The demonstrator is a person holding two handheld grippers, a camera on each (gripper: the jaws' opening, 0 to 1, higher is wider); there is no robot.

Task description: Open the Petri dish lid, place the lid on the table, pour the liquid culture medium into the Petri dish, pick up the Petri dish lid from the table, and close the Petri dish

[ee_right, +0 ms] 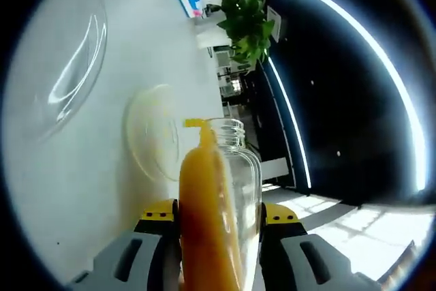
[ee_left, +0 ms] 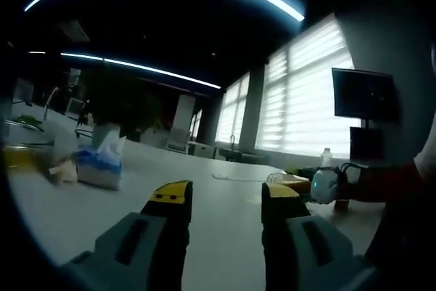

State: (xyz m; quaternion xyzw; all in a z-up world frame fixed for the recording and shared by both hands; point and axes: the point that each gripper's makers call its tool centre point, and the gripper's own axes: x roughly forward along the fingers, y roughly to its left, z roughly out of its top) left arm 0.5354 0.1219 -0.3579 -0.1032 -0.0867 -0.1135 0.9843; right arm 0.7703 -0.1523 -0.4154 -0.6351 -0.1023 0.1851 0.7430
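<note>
In the left gripper view, the left gripper [ee_left: 223, 199] rises from six o'clock with its yellow-tipped jaws standing apart and nothing between them, above a white table [ee_left: 218, 236]. At nine o'clock on the table sits a tissue pack [ee_left: 101, 161], blue and white, with a sheet sticking up from its top. Just to its left lie dim yellowish things, too blurred to name. At three o'clock a person's arm in a red sleeve [ee_left: 402, 182] reaches in, with a glowing device at the wrist. Behind it a clear plastic bottle [ee_left: 326, 157] stands on the table, and a dark monitor [ee_left: 363, 95] hangs at two o'clock beside bright blinded windows [ee_left: 300, 100]. A dark potted plant [ee_left: 119, 100] stands at ten o'clock.

In the right gripper view, rolled hard to one side, the right gripper [ee_right: 221, 212] is clamped on a clear glass jar [ee_right: 221, 202], tilted over so that its orange liquid culture medium [ee_right: 204, 216] runs along the lower side to the mouth, where a thin stream leaves the lip at the centre. The stream points at the Petri dish [ee_right: 153, 141], lying on the table just at nine o'clock of the jar mouth, with a pale yellow tint inside. The Petri dish lid [ee_right: 68, 66] lies on the table at ten o'clock, apart from the dish. A green plant [ee_right: 251, 22] and a tissue pack show near twelve o'clock.
</note>
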